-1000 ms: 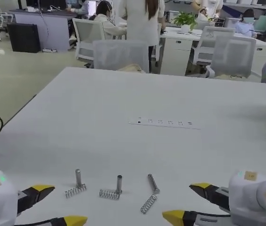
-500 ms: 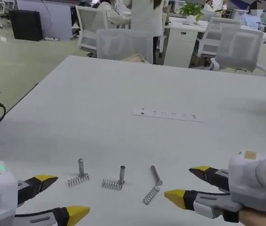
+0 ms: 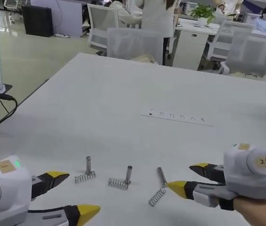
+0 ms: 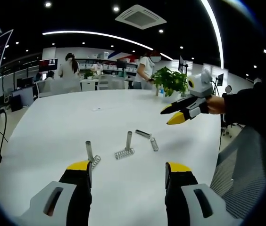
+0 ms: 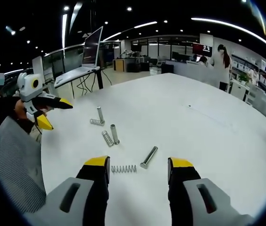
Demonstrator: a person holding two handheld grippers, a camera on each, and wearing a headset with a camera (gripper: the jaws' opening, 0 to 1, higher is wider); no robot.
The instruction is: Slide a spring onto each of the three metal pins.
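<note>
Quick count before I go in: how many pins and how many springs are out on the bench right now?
Metal pins: 3 (two upright, one lying flat)
Springs: 3 (all lying loose, none on a pin yet)
Total: 6

Left claw (image 3: 82,192) partly beyond the head view's bottom edge
</note>
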